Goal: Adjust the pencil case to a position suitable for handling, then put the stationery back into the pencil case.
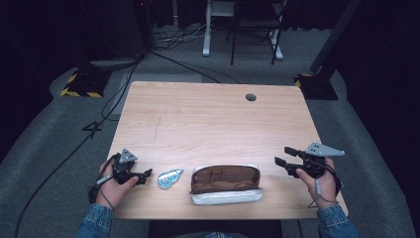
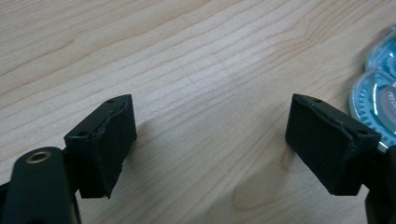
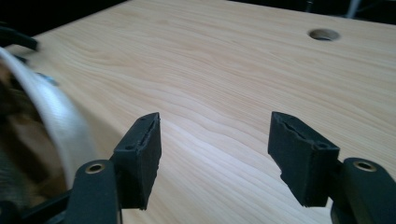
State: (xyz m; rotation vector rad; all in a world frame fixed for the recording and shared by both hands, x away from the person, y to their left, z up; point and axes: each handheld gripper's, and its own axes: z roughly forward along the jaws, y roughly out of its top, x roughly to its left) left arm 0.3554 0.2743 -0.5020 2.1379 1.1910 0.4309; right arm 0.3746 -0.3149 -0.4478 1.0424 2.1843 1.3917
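Brown fabric pouch with white zip edging [image 1: 226, 184] near the front edge of the light wooden table [image 1: 213, 119], mouth agape and facing up, long axis across the table from left to right. Small teal-and-white spiral-patterned packet [image 1: 170, 178] just left of it, apart, slanted with its tip toward the pouch. Left gripper [image 1: 144, 176] beside the packet, jaws apart, nothing between. Right gripper [image 1: 284, 155] clear of the pouch's right end, jaws apart and empty, probably placed for access to the open mouth.
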